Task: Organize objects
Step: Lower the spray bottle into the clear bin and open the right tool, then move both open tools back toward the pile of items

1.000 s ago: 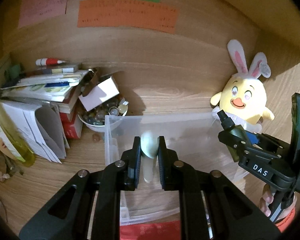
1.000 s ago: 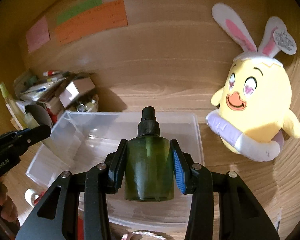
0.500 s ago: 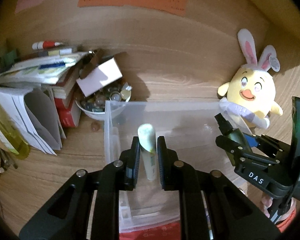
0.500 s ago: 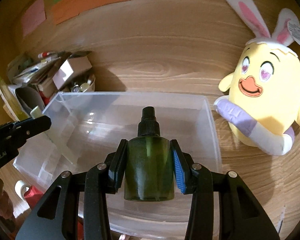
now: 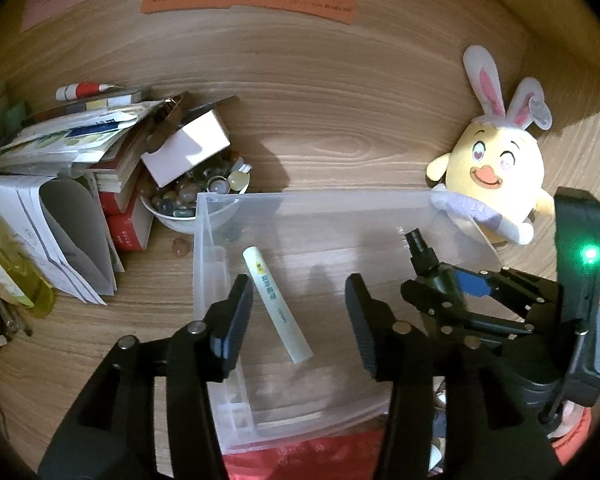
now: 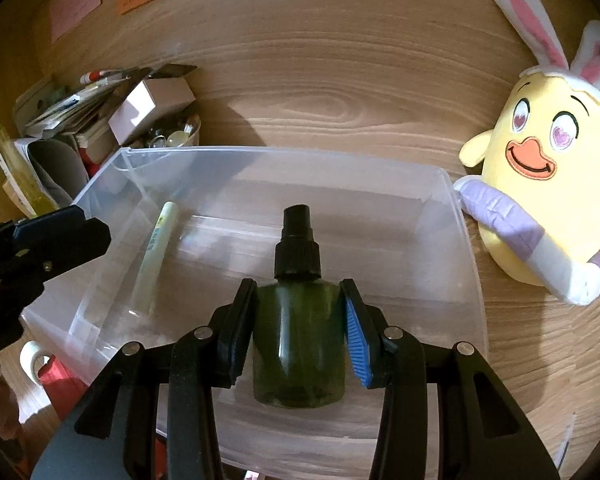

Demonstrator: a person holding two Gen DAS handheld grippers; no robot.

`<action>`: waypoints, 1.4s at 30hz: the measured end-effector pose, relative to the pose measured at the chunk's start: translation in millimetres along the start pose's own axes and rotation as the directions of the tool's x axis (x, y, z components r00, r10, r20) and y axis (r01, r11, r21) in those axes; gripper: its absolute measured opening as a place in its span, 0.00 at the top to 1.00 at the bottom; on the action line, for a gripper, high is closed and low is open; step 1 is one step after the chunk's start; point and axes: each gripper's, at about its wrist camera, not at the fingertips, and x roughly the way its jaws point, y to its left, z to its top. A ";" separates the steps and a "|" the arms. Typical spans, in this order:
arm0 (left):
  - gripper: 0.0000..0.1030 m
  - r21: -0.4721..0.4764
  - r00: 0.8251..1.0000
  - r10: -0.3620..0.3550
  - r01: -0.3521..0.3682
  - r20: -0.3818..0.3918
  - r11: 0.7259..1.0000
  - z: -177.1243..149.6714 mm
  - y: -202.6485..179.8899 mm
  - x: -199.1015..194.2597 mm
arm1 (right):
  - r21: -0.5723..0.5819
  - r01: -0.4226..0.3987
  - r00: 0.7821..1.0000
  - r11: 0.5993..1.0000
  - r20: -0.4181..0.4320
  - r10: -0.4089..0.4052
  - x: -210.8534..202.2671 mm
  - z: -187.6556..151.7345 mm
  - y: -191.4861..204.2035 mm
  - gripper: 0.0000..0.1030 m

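Note:
A clear plastic bin (image 5: 316, 200) (image 6: 466, 240) stands on the wooden desk. A pale green tube (image 5: 276, 304) (image 6: 154, 256) lies loose on the bin's floor at its left side. My left gripper (image 5: 296, 312) hovers over it with jaws opening and nothing pressed between them. In the right wrist view my right gripper (image 6: 298, 324) is shut on a dark green spray bottle (image 6: 298, 340) with a black pump top, held above the bin. The left wrist view shows that bottle (image 5: 428, 264) over the bin's right side.
A yellow plush chick with rabbit ears (image 5: 496, 176) (image 6: 540, 168) leans beside the bin's right corner. Left of the bin stand a bowl of pebbles (image 5: 196, 200), a white box (image 5: 184, 152) and stacked books and papers (image 5: 60, 184). Something red (image 5: 308, 456) lies under the bin's near edge.
My left gripper has let go of the pale green tube, which now lies flat in the bin. My right gripper has sunk a little with the spray bottle.

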 end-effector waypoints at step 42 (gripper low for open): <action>0.04 0.052 0.989 0.074 -0.082 0.130 0.995 -33.2 11.1 -99.0 | -0.049 -0.001 0.975 0.999 0.220 0.012 -113.3 -30.3 13.5 0.17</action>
